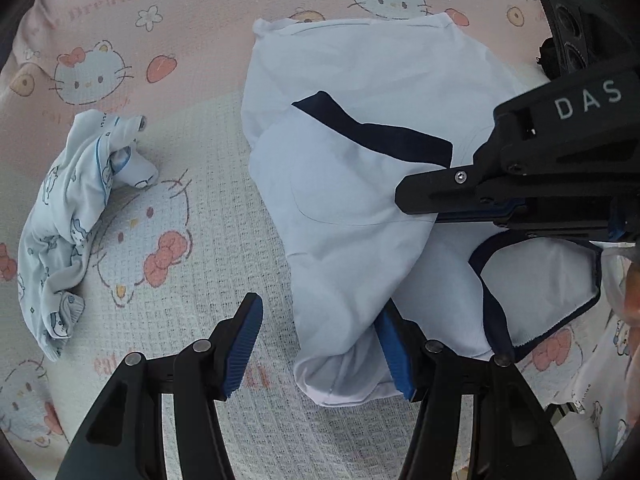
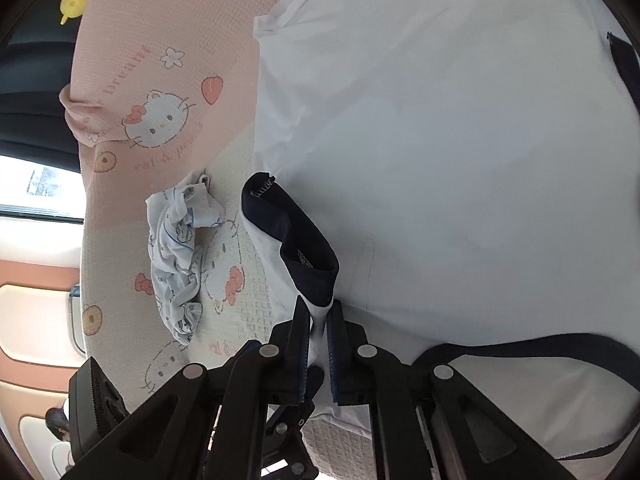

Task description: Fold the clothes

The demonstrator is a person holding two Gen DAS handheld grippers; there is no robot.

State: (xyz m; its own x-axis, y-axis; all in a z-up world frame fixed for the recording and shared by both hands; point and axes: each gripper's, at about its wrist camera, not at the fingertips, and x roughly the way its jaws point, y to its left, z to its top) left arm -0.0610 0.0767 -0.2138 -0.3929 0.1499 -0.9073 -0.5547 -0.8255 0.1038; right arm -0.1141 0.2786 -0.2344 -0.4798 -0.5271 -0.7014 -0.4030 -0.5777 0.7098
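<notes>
1. The bed cover (image 1: 208, 60), pink at the far side and cream waffle-weave nearer the cameras, carries a cartoon cat print and lies under everything else.
2. The white T-shirt (image 1: 360, 152) with navy trim lies partly folded on the cover, to the right of middle in the left wrist view; one navy-cuffed sleeve (image 1: 376, 132) is turned over across its body, and the navy neckline sits at the near right.
3. A small crumpled garment (image 1: 68, 220), pale blue with a cartoon print, lies on the cream part well to the left of the shirt.
4. The left gripper (image 1: 320, 344) stands released, its blue-padded fingers wide apart; the right-hand finger touches the shirt's lower folded edge, and the other is over bare cover.
5. The right gripper (image 2: 319, 344) is clenched on a fold of the white T-shirt just below the navy cuff.
</notes>
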